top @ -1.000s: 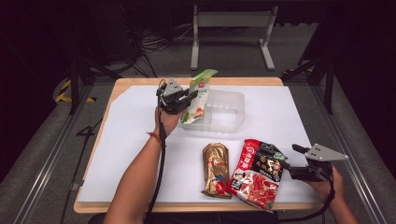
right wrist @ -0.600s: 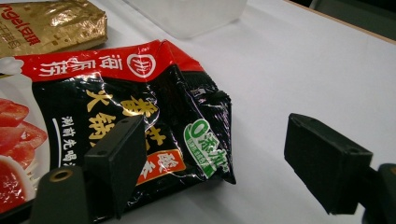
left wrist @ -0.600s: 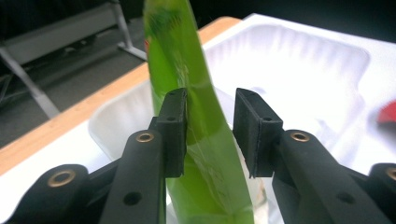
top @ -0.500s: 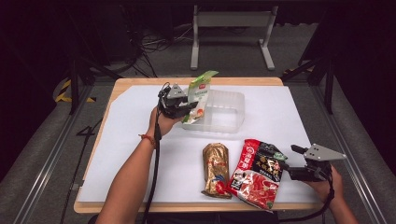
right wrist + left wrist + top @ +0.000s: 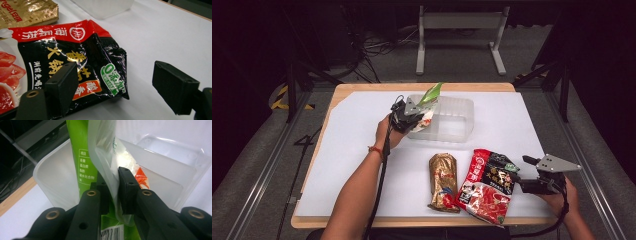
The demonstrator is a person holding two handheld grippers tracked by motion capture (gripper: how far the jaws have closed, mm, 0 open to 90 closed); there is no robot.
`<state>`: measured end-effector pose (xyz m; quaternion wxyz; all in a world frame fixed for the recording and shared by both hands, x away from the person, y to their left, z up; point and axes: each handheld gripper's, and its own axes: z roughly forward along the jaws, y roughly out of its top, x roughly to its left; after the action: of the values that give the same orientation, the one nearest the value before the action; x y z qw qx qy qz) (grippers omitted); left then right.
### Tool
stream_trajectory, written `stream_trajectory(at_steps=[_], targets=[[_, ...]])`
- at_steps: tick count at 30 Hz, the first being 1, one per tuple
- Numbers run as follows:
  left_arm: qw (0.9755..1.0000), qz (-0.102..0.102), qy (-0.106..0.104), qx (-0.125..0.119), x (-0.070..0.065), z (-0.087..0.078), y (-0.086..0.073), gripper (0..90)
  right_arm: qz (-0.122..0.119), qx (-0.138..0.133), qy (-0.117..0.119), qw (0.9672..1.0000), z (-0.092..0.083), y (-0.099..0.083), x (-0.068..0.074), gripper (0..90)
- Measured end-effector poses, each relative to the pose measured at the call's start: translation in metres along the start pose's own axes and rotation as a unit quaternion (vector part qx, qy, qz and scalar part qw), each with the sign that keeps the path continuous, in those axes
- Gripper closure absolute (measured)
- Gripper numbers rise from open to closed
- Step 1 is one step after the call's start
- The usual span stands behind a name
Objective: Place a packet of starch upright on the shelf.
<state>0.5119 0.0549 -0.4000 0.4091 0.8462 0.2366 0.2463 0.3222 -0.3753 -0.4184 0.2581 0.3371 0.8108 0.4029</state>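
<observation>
Standing nearly upright, the green-and-clear packet is pinched between the jaws of the left gripper, which have just been closing on it. Its long axis runs steeply up, the green top tilted up and away over the near left rim of the clear plastic tub. At the table's near right edge, the right gripper is held spread wide, its jaws level with the corner of the red-and-black packet.

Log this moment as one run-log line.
left hand-held gripper: just closing, shut on green packet | packet: over clear tub | right hand-held gripper: open beside red-black packet
</observation>
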Motion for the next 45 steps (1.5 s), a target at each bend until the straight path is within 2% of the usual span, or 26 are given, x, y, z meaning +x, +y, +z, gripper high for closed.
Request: stream_trajectory(at_steps=[3, 5, 6, 7, 9, 13, 15, 16, 17, 19, 23, 25, 26, 29, 32, 34, 36, 38, 40, 41, 44, 45], targets=[[0.9997, -0.017, -0.007, -0.017, 0.002, -0.004, -0.004, 80.7, -0.001, 0.001, 0.001, 1.0, 0.0, 0.0, 0.0, 21.2], [0.9997, -0.015, -0.004, -0.021, 0.002, -0.007, -0.004, 79.7, -0.001, 0.001, 0.0, 1.0, 0.0, -0.001, 0.0, 21.2], [0.9991, -0.024, -0.002, -0.035, 0.003, -0.014, -0.005, 69.4, 0.0, 0.001, -0.002, 1.0, -0.001, -0.001, -0.001, 21.0], [0.9984, -0.032, -0.012, -0.046, 0.004, -0.019, -0.006, 69.3, 0.002, 0.001, -0.002, 1.0, -0.001, -0.001, -0.002, 21.0], [0.998, -0.032, -0.009, -0.053, 0.003, -0.024, -0.007, 69.2, 0.005, 0.0, -0.002, 1.0, -0.002, -0.001, -0.003, 21.0], [0.9982, -0.011, -0.004, -0.059, -0.003, -0.041, -0.008, 61.9, 0.005, -0.004, -0.006, 1.0, -0.003, -0.001, -0.003, 20.9], [0.9974, -0.014, -0.012, -0.07, -0.004, -0.049, -0.01, 61.2, 0.005, -0.004, -0.006, 1.0, -0.003, 0.0, -0.002, 21.0], [0.9971, -0.015, -0.012, -0.073, -0.005, -0.053, -0.01, 57.2, 0.004, -0.004, -0.006, 1.0, -0.003, 0.0, -0.002, 21.0], [0.9965, -0.018, -0.022, -0.078, -0.007, -0.058, -0.011, 55.7, 0.004, -0.003, -0.006, 1.0, -0.003, 0.0, -0.002, 21.0], [0.9958, -0.019, -0.027, -0.085, -0.011, -0.065, -0.014, 53.5, 0.003, -0.003, -0.006, 1.0, -0.002, 0.0, -0.002, 21.0], [0.9949, -0.012, -0.042, -0.09, -0.019, -0.077, -0.02, 50.3, 0.004, -0.003, -0.006, 1.0, -0.002, 0.0, -0.002, 21.0], [0.9942, -0.01, -0.056, -0.091, -0.024, -0.082, -0.023, 50.5, 0.004, -0.003, -0.006, 1.0, -0.002, 0.0, -0.002, 21.0], [0.994, -0.012, -0.06, -0.091, -0.026, -0.083, -0.025, 50.2, 0.004, -0.003, -0.006, 1.0, -0.002, 0.0, -0.002, 21.1], [0.9907, -0.029, -0.09, -0.098, -0.03, -0.086, -0.03, 50.0, 0.002, -0.003, -0.006, 1.0, -0.002, 0.001, -0.001, 21.1], [0.9895, -0.033, -0.105, -0.094, -0.033, -0.087, -0.033, 48.0, 0.002, -0.003, -0.006, 1.0, -0.002, 0.001, -0.001, 21.0], [0.9898, -0.034, -0.107, -0.088, -0.036, -0.086, -0.035, 45.8, 0.001, -0.002, -0.005, 1.0, -0.002, 0.001, 0.0, 21.0], [0.9885, -0.039, -0.119, -0.085, -0.038, -0.085, -0.038, 44.9, 0.0, -0.002, -0.005, 1.0, -0.002, 0.001, 0.0, 20.9], [0.9884, -0.042, -0.128, -0.07, -0.043, -0.082, -0.041, 40.1, 0.002, -0.004, -0.005, 1.0, -0.002, 0.001, -0.001, 20.8], [0.9879, -0.043, -0.134, -0.064, -0.045, -0.08, -0.042, 35.8, 0.002, -0.003, -0.005, 1.0, -0.002, 0.001, -0.001, 20.8], [0.986, -0.052, -0.15, -0.052, -0.049, -0.075, -0.044, 34.4, 0.002, -0.003, -0.005, 1.0, -0.002, 0.001, 0.0, 20.8], [0.9846, -0.055, -0.161, -0.037, -0.054, -0.068, -0.046, 32.0, 0.0, -0.004, -0.005, 1.0, -0.002, 0.002, 0.0, 20.8], [0.9832, -0.06, -0.169, -0.034, -0.055, -0.065, -0.047, 31.2, -0.001, -0.004, -0.004, 1.0, -0.002, 0.002, 0.0, 20.8]])
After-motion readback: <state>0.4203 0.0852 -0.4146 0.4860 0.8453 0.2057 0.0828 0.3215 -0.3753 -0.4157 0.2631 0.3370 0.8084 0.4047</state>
